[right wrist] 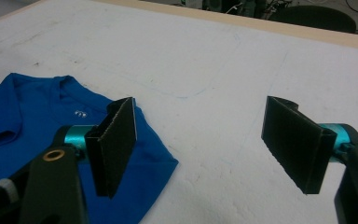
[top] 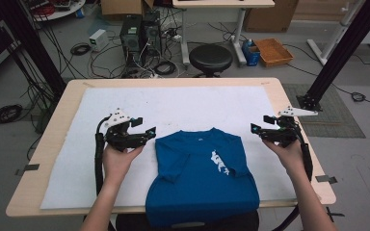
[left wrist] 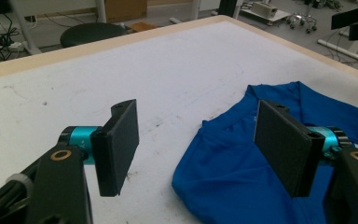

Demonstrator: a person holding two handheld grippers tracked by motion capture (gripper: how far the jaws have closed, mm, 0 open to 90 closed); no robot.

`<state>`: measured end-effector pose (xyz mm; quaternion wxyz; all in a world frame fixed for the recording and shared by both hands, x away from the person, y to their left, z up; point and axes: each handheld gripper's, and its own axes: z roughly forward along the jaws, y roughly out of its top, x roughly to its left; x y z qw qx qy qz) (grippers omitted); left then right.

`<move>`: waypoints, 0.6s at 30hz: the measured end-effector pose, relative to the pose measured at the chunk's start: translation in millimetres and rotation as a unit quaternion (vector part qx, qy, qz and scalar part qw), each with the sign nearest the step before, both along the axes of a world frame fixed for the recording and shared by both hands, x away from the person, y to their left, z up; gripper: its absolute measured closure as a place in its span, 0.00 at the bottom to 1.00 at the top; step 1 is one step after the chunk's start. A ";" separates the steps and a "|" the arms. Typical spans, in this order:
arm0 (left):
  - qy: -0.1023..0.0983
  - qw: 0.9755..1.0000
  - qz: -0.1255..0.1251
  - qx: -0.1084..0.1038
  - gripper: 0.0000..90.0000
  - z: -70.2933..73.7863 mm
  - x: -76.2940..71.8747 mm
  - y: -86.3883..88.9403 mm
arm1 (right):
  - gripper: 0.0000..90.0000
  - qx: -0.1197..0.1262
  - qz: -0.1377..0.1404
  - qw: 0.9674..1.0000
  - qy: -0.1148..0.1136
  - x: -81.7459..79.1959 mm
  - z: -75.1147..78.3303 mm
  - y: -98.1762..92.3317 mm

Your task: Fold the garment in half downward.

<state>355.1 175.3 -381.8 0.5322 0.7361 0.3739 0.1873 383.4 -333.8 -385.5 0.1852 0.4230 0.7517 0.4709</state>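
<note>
A blue T-shirt (top: 200,175) with a white print lies folded on the white mat, its hem hanging over the table's near edge. My left gripper (top: 143,127) hovers just left of the shirt's shoulder, jaws wide apart and empty. In the left gripper view the left gripper (left wrist: 196,144) frames the shirt (left wrist: 233,177) edge and bare mat. My right gripper (top: 259,125) hangs just right of the other shoulder, open too. The right gripper (right wrist: 205,144) has only mat between its pads, with the shirt (right wrist: 42,116) corner behind its left pad.
The white mat (top: 173,106) covers most of the wooden table (top: 58,110). Beyond the far edge stand a black stool (top: 210,57), computer towers and cables on the floor. A black frame post (top: 337,53) rises at the right.
</note>
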 end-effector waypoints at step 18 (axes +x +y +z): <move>0.092 0.996 -0.015 0.007 0.48 -23.9 28.7 -14.6 | 0.54 0.029 0.015 0.999 0.028 14.4 -12.7 18.7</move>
